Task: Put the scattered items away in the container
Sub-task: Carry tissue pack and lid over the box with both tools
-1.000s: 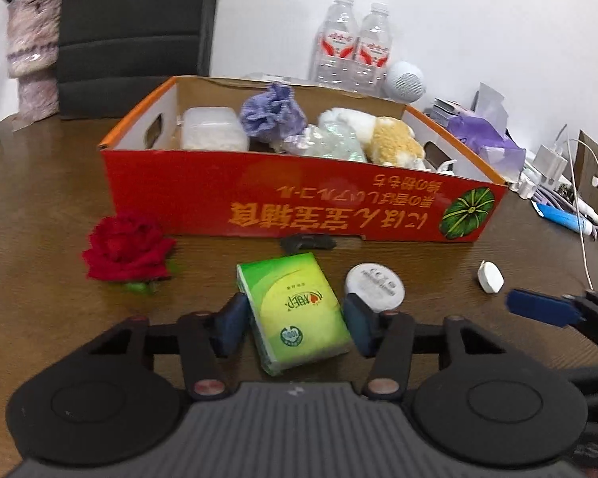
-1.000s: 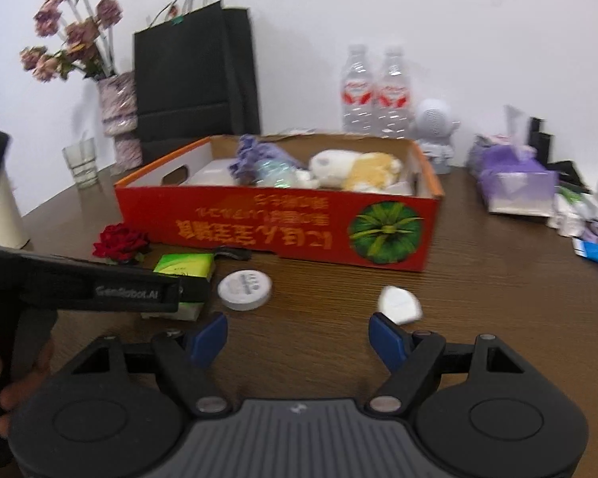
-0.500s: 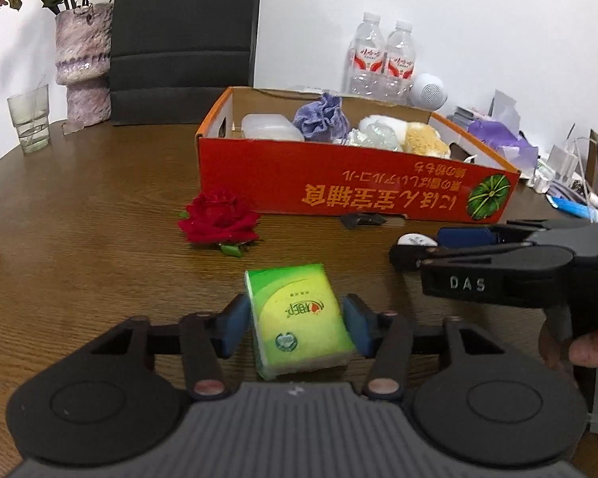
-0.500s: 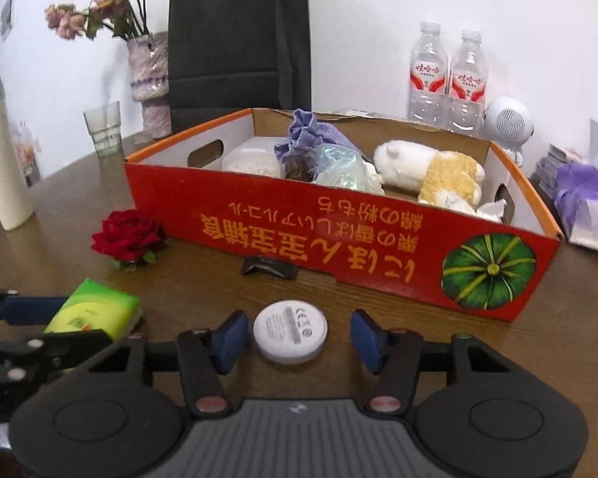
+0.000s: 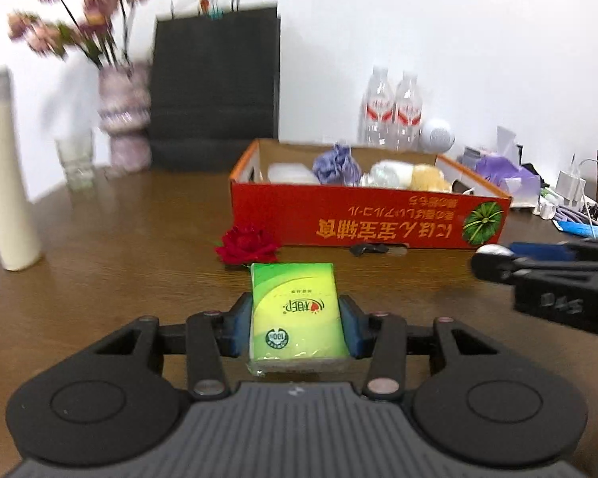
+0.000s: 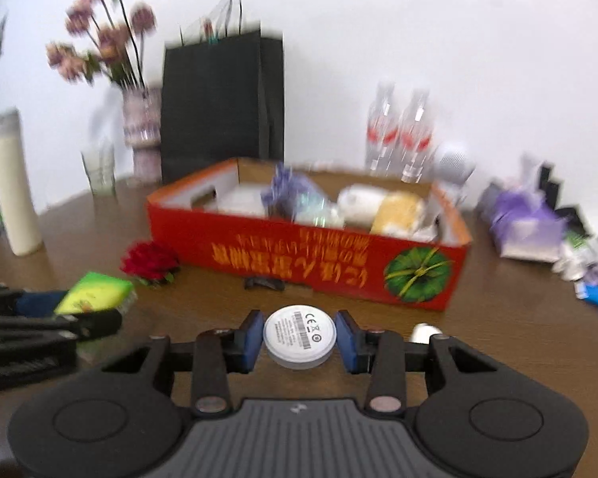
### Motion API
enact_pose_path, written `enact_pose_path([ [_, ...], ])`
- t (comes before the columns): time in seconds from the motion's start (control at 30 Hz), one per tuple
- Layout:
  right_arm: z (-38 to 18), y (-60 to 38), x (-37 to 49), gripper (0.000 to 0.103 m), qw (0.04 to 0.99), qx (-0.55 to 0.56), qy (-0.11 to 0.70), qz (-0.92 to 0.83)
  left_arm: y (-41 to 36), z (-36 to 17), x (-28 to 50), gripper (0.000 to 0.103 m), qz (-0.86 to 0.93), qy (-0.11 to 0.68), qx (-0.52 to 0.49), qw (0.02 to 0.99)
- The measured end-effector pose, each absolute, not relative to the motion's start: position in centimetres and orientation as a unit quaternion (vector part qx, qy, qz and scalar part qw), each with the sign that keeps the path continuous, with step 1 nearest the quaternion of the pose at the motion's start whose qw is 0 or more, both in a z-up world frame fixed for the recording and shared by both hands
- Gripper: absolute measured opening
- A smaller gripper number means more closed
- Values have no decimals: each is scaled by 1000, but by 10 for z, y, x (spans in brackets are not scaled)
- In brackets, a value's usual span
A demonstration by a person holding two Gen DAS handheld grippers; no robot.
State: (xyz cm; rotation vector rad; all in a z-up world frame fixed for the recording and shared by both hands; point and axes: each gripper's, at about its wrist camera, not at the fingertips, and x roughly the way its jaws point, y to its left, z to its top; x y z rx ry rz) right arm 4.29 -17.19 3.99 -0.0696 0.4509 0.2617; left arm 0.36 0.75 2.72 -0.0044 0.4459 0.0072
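Your left gripper (image 5: 297, 328) has its jaws closing, and both blue pads already press on the sides of the green tissue pack (image 5: 297, 312); the pack sits between them, over the near part of the wooden table (image 5: 119, 239). Your right gripper (image 6: 299, 340) also has its jaws closing, and its pads touch the round white disc (image 6: 299, 336) on both sides, so it pinches the disc. The red cardboard box (image 5: 370, 223) stands toward the far edge of the table and already contains a purple cloth (image 5: 335, 163), a white container and a soft toy. A red rose (image 5: 247, 245) lies on the table just beside the near left corner of the box. A small black clip (image 5: 368, 249) lies against its near wall.
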Motion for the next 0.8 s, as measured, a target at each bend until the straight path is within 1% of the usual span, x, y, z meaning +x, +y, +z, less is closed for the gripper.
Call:
enact_pose_path([
  [0.1,47,-176,-1,38,974,-21,187,126,-2,36,-36,46,-2,167,1,986],
  [0.3,53,-198,-69,38,987,4,132,97,-13,53,-92,46,-18,103,-4,995],
  [0.47,49,-210,-106,38,990,12,120,74,-20,56,-114,46,-23,100,0,995],
  [0.8,51,-207,-147,38,990,20,110,81,-19,68,-153,46,-18,68,-3,998],
])
